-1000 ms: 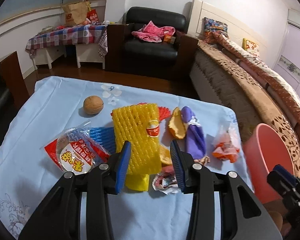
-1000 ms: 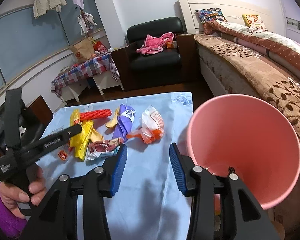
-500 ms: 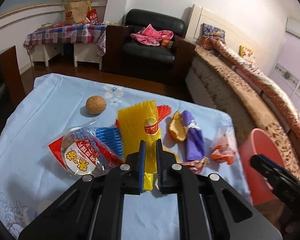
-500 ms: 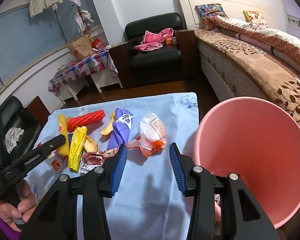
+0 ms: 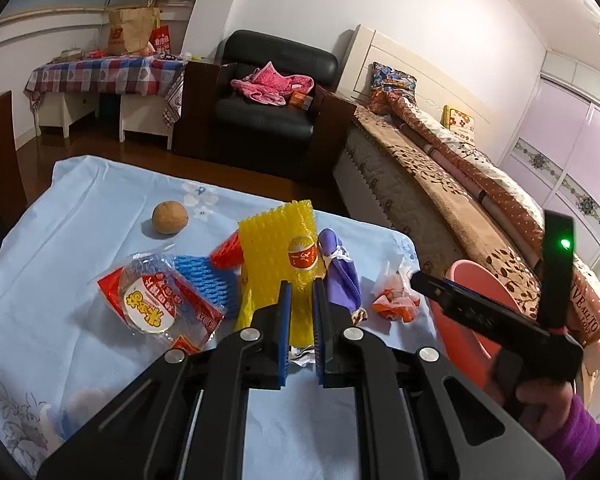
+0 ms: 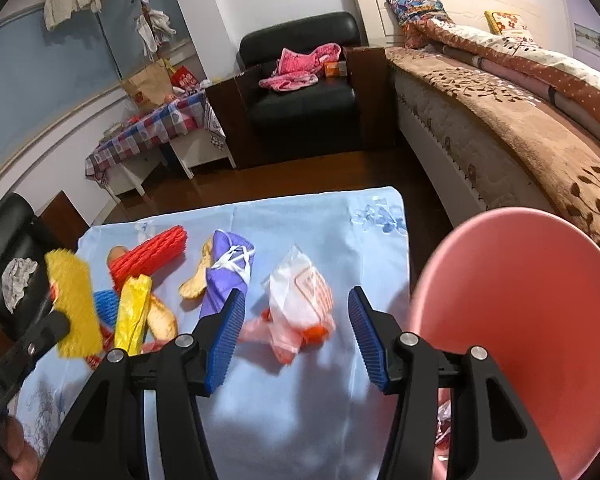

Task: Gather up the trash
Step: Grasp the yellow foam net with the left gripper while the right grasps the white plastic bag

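over the table's [image 5: 60,216] near edge, left gripper [image 5: 300,300] pinching the yellow foam net [image 5: 276,248]; right gripper [image 6: 296,320] wide; carry level to the pink bin [image 6: 540,320].

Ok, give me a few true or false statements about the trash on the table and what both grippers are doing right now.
1. The left gripper is shut on the yellow foam net. True.
2. The right gripper is clamped on the purple wrapper. False: it is open and holds nothing.
3. The pink bin stands at the right side of the table. True.
4. The round brown fruit is inside the bin. False: it lies on the table.
5. The red foam net is in the left gripper. False: it lies on the table.
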Tool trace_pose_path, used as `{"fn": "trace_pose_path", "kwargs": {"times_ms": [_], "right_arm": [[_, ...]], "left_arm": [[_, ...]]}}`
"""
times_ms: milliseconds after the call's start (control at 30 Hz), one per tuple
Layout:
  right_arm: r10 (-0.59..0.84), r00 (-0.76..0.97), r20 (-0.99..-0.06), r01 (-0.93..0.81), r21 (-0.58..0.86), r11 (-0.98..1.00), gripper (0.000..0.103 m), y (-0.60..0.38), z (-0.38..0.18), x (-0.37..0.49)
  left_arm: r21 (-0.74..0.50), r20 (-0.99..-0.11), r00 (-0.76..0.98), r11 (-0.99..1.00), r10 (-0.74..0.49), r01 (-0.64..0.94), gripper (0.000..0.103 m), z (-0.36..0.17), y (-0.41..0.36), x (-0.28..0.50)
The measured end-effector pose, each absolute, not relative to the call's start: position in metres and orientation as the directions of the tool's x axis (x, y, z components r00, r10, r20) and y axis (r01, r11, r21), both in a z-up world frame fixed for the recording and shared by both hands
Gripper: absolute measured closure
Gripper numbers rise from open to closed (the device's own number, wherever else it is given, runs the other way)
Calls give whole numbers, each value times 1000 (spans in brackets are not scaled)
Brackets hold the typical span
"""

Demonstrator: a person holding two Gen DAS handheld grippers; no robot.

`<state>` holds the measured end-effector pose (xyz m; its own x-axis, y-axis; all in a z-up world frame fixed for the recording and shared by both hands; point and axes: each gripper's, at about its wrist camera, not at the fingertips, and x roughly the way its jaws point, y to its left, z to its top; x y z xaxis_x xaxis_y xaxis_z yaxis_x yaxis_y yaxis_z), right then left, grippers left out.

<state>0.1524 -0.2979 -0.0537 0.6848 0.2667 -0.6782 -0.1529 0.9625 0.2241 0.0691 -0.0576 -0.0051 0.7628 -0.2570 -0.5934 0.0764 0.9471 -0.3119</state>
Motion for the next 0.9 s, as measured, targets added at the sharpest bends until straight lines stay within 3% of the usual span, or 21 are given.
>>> {"fn": "trace_pose_path", "kwargs": {"times_ms": [200,367,900], "right_arm": [[235,628,-742,-144,185,972,49,-288,-71,172],[240,630,-738,-177,165,970,69,-284,-71,160],[342,671,-657,-224,260,939,70,-302,-36,81]], "left_arm": [[-326,-599,755,942,-267,75,94,-8,-55,67],[-327,-599,754,942,-268,75,94,-8,-55,66],[-318,-581,757,940,-298,126,94,7,-77,45]]}}
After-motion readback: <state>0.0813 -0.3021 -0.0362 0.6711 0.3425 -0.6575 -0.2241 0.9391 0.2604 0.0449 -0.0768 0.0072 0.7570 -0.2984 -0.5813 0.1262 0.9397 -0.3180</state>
